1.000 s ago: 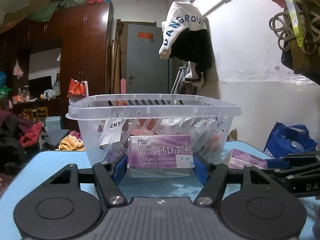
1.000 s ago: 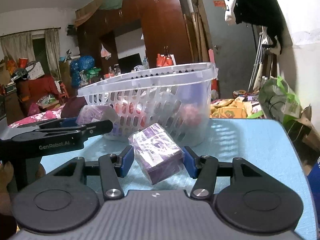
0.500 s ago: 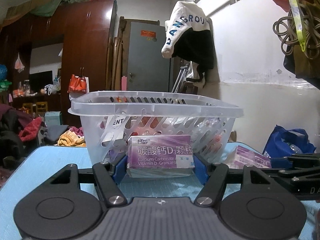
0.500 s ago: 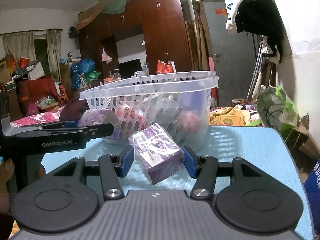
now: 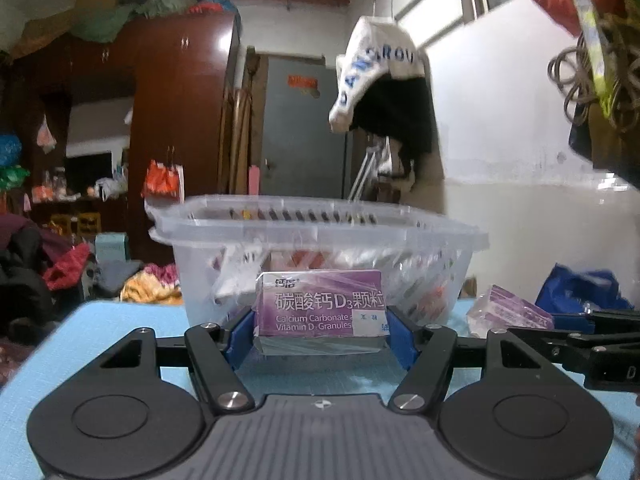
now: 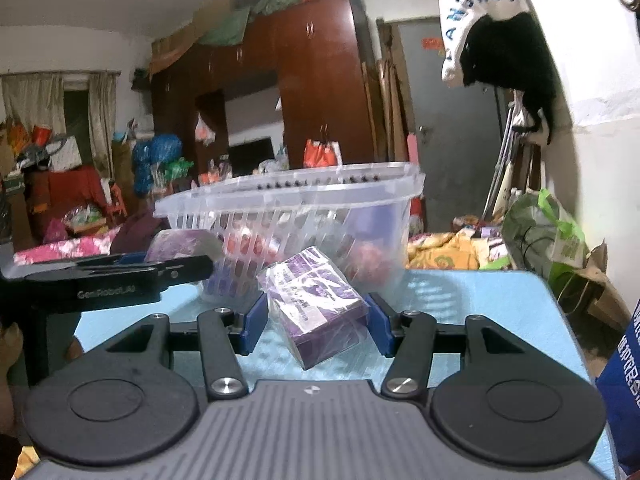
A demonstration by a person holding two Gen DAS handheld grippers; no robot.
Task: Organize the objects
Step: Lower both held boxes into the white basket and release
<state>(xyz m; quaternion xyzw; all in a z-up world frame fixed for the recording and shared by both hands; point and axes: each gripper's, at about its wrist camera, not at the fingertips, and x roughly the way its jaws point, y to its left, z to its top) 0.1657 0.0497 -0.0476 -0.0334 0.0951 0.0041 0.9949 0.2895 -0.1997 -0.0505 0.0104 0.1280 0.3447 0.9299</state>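
Note:
My left gripper [image 5: 320, 326] is shut on a purple calcium carbonate box [image 5: 320, 308], held level in front of a clear plastic basket [image 5: 320, 236] that holds several packets. My right gripper [image 6: 315, 322] is shut on a second purple box [image 6: 316, 308], wrapped in clear film and tilted, in front of the same basket [image 6: 292, 200]. In the left wrist view the second box [image 5: 510, 314] and the right gripper show at the right. In the right wrist view the left gripper [image 6: 120, 276] and its box [image 6: 180, 242] show at the left.
The basket stands on a light blue table [image 6: 480, 304]. A blue bag [image 5: 580, 292] lies beyond the table's right side. A green bag [image 6: 548, 232] and a cardboard piece are off the table's far right. A wardrobe [image 5: 176, 120] and door stand behind.
Both grippers have risen a little with their boxes still held, so the basket sits lower in both views. The grips have not changed.

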